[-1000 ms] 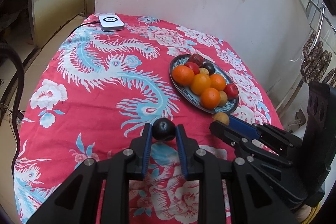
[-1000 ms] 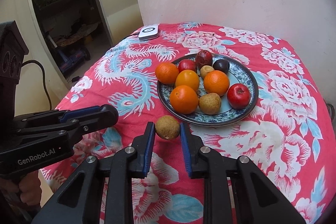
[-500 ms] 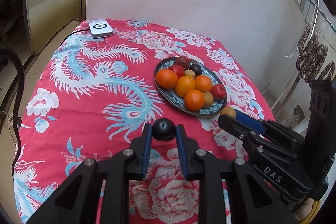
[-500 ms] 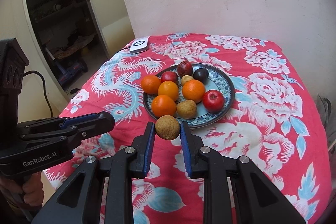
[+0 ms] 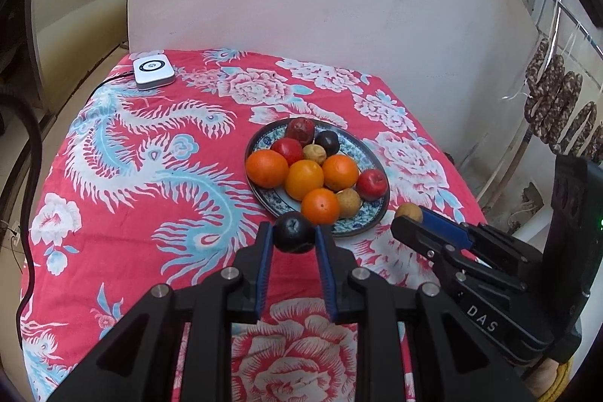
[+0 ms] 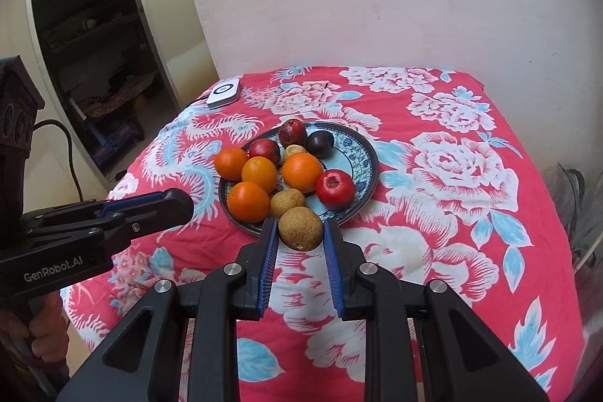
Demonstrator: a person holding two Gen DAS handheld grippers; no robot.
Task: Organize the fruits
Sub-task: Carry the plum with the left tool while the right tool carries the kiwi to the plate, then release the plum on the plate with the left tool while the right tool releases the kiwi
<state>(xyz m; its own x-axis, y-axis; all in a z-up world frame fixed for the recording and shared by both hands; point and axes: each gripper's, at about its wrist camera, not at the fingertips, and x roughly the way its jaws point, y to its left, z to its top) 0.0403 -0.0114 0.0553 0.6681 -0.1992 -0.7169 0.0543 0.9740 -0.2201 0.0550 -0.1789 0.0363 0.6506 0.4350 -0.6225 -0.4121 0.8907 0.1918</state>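
– What colours is the cloth?
– The tablecloth is red, printed with white-pink flowers and pale blue dragons.
– And the plate?
– The plate is blue-and-white patterned, bearing orange oranges, a red apple and a dark plum.
– That box?
– The small device is white.

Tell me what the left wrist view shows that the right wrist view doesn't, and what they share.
Left wrist only: the left gripper shut on a dark plum, and sausages hanging at far right.
Right wrist only: the brown fruit full-on in the right gripper, and a dark doorway.
Both: the fruit plate, the white device, the red floral cloth.
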